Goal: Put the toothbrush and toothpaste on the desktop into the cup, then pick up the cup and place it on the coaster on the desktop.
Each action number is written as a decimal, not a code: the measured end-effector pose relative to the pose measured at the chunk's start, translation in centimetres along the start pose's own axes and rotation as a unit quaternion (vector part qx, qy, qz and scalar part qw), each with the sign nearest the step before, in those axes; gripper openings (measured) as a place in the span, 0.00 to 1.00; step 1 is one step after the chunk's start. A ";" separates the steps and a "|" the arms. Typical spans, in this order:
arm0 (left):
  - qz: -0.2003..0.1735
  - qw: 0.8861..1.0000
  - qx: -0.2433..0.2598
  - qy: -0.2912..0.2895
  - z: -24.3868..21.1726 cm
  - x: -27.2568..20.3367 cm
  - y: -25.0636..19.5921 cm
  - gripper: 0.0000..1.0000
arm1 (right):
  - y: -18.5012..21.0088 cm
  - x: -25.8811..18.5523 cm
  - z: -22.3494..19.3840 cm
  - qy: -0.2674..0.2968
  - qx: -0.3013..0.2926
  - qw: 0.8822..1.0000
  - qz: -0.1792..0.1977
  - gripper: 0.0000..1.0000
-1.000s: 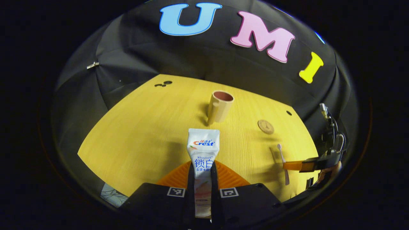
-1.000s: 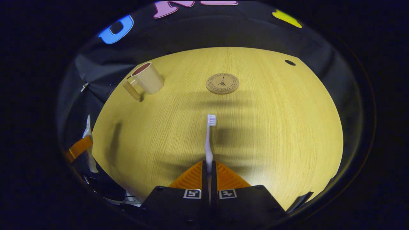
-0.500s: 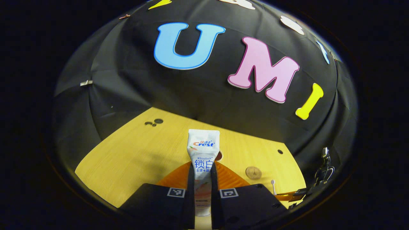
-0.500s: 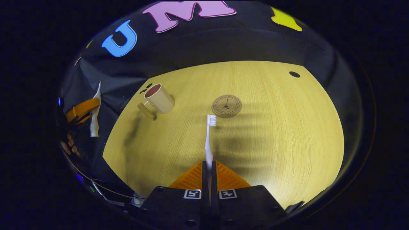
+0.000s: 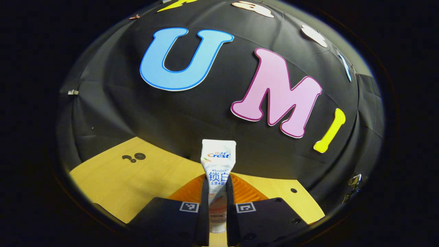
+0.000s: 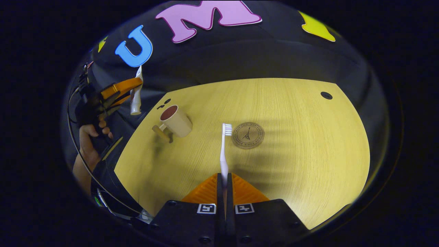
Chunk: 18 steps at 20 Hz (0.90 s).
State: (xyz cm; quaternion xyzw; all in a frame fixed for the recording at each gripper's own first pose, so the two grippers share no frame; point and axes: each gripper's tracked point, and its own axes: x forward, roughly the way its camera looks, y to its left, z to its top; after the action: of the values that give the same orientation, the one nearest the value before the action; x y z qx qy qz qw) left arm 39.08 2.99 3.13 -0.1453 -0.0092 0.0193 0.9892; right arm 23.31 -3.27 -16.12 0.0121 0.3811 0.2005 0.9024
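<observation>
We hold both items off the tabletop [image 6: 281,164]: the left tongs [image 5: 217,206] pinch the toothpaste [image 5: 218,164] about its lower body, and the right tongs [image 6: 224,192] are pressed onto the handle of the toothbrush [image 6: 223,151], bristles pointing forward. The coming move turns on where the cup [image 6: 176,120] lies. In the right gripper view it stands upright, mouth open, ahead and to the left of the toothbrush, with the left tongs hanging above and to its left, the tube near vertical with its cap end down. We judge the left hand [image 6: 90,132] the nearer one, needing mostly a drop toward the mouth. The coaster [image 6: 247,135] lies flat, right of the cup and apart from it. We count 1 cup, 1 coaster, 1 toothbrush, 1 toothpaste, 2 tongs.
</observation>
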 end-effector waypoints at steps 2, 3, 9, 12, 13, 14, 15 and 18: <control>0.016 1.000 -0.012 -0.004 -1.2 2.4 0.7 0.24 | -0.7 0.5 0.2 0.000 0.002 1.000 0.000 0.05; 0.027 0.999 -0.016 -0.009 -1.8 3.4 1.2 0.24 | -1.0 0.6 0.3 0.001 0.002 1.000 0.000 0.05; 0.073 0.997 0.012 -0.031 -4.8 6.8 2.5 0.25 | -3.1 2.2 0.3 0.003 0.008 1.000 -0.002 0.05; 0.088 0.995 0.031 -0.026 -6.6 7.1 3.0 0.26 | -3.4 2.8 0.4 0.003 0.008 1.000 0.000 0.05; 0.094 0.995 0.038 -0.023 -7.3 7.1 3.2 0.27 | -3.5 3.0 0.4 0.003 0.008 1.000 0.000 0.05; 0.101 0.994 0.043 -0.017 -7.9 7.1 3.6 0.34 | -3.5 3.2 0.4 0.002 0.007 1.000 0.000 0.05; 0.104 0.993 0.046 -0.011 -8.4 7.0 3.7 0.29 | -3.5 3.4 0.4 0.002 0.005 1.000 0.000 0.05; 0.105 0.993 0.051 0.000 -9.0 6.4 3.9 0.32 | -3.4 3.6 0.4 0.001 0.001 1.000 0.000 0.05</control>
State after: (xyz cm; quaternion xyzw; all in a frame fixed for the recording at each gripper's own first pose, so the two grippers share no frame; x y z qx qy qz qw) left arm 45.50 4.41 -6.53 -0.0950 0.0068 0.1235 0.9878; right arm 27.06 -4.97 -18.85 0.0128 0.3820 0.1997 0.9022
